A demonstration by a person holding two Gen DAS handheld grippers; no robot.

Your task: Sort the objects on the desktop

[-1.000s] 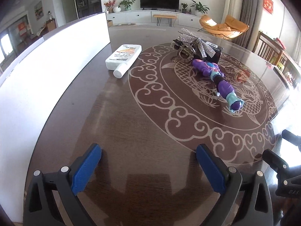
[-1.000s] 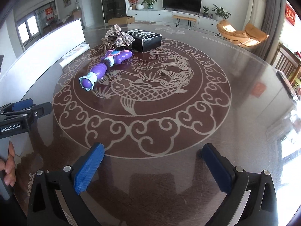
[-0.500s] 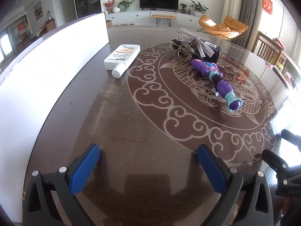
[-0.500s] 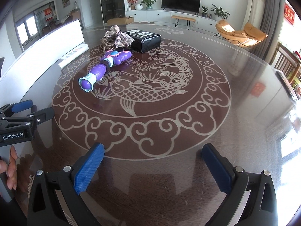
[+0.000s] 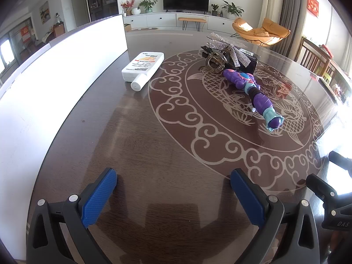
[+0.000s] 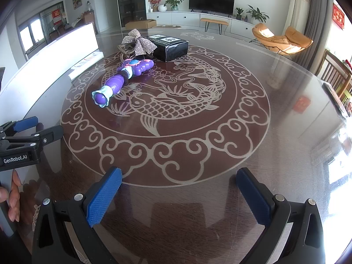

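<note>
Where bow (image 5: 222, 46) overlaps, black box (image 5: 248, 62) half-hidden.

You get bright daylight from the right — glare whitens the glossy dark round table (image 5: 136, 145); fisheye edges bend and darken.

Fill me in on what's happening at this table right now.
A person holds a handheld gripper in each hand over a round patterned table. The left gripper and right gripper are both open and empty, with nothing picked up yet. Farther out lie a white bottle, a purple toy, a sparkly bow clip and a black box, all untouched.
</note>
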